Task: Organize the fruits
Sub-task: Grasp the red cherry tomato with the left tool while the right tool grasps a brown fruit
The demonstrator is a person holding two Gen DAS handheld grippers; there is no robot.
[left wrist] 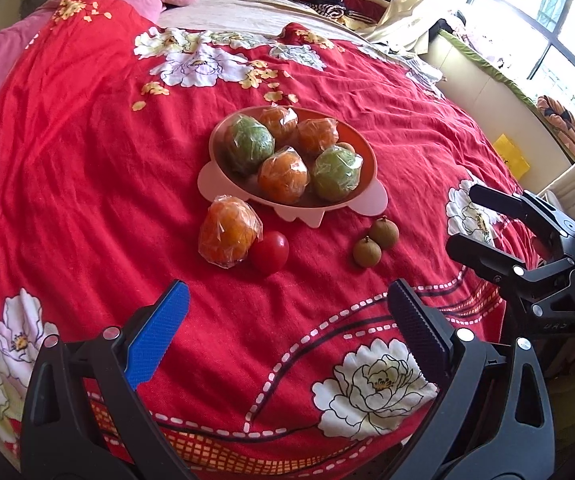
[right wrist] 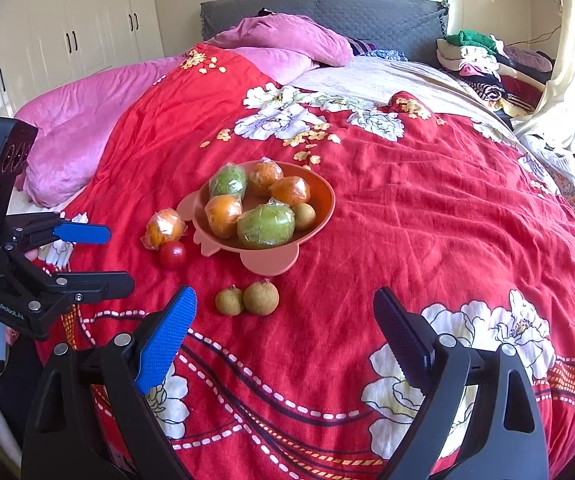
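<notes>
Currently both grippers hover above the red floral bedspread, jaws spread wide and gripping nothing: the left gripper and the right gripper. At twelve o'clock from each sits the pink bowl with wrapped orange and green fruits. Loose on the cover, a wrapped orange touches a tomato at the bowl's seven o'clock; two longans touch each other nearby.
</notes>
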